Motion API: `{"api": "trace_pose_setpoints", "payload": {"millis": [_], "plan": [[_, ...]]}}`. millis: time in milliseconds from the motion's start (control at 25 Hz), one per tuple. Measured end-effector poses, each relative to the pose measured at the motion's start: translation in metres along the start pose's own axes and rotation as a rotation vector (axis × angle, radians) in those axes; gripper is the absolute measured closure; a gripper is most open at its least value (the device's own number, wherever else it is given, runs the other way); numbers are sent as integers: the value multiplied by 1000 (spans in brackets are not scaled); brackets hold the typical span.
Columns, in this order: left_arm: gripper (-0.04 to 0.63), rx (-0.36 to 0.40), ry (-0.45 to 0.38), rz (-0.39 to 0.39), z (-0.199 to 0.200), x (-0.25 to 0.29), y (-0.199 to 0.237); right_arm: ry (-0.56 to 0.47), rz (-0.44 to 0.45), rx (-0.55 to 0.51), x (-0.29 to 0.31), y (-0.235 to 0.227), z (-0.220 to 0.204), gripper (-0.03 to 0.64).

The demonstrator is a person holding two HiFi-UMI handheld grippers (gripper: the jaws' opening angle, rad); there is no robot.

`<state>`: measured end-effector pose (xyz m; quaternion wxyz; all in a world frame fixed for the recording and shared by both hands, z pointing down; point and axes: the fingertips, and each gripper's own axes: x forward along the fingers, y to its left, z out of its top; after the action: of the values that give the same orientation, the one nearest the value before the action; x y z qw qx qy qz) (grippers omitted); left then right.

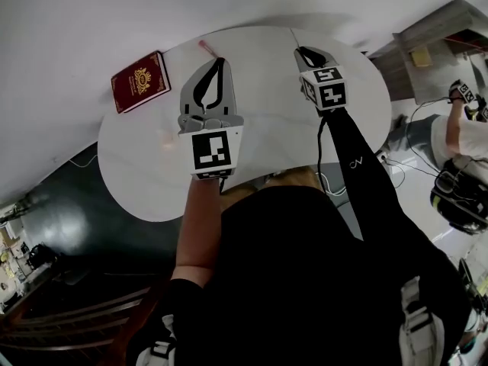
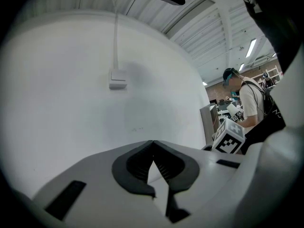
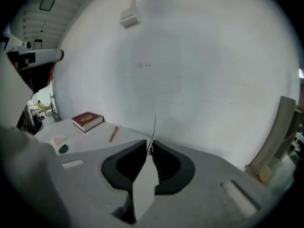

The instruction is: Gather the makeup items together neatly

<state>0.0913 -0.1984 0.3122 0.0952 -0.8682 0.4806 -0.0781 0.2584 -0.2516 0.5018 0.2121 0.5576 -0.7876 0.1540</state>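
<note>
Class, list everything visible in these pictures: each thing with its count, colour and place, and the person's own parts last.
table: one, white, round, below both grippers
book: one, dark red, table's far left
stick: one, pinkish, table's far edge
small item: one, pale and dark green, on table near book
thin sheet: one, white, in right jaws
wall box: one, white, on wall
bystander: one, pale shirt, right background
left hand-held gripper: one, grey, shut, empty
right hand-held gripper: one, grey, shut on thin sheet
</note>
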Motion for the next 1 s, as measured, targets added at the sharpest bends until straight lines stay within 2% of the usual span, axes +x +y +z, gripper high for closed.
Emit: {"api": "trace_pose_setpoints", "payload": {"millis": [80, 280, 480, 720, 840, 920, 1000], "plan": [[587, 20, -16, -10, 7, -2, -5, -61, -27, 19, -22, -2, 15, 571], [587, 67, 11, 8, 13, -9, -13, -168, -57, 31, -70, 9, 37, 571], [586, 89, -77, 6, 21, -11, -18, -237, -85, 3, -107, 23, 45, 571], [586, 54, -92, -8, 25, -16, -27, -249, -83, 0, -121, 35, 47, 571], [587, 39, -72, 1, 25, -23, -27, -249, -64, -16, -123, 45, 48, 571], [586, 45, -84, 11, 26, -30, -24, -243, -47, -30, -123, 54, 49, 571], [587, 69, -48, 39, 20, -39, -14, -243, -16, -42, -118, 69, 53, 571]]}}
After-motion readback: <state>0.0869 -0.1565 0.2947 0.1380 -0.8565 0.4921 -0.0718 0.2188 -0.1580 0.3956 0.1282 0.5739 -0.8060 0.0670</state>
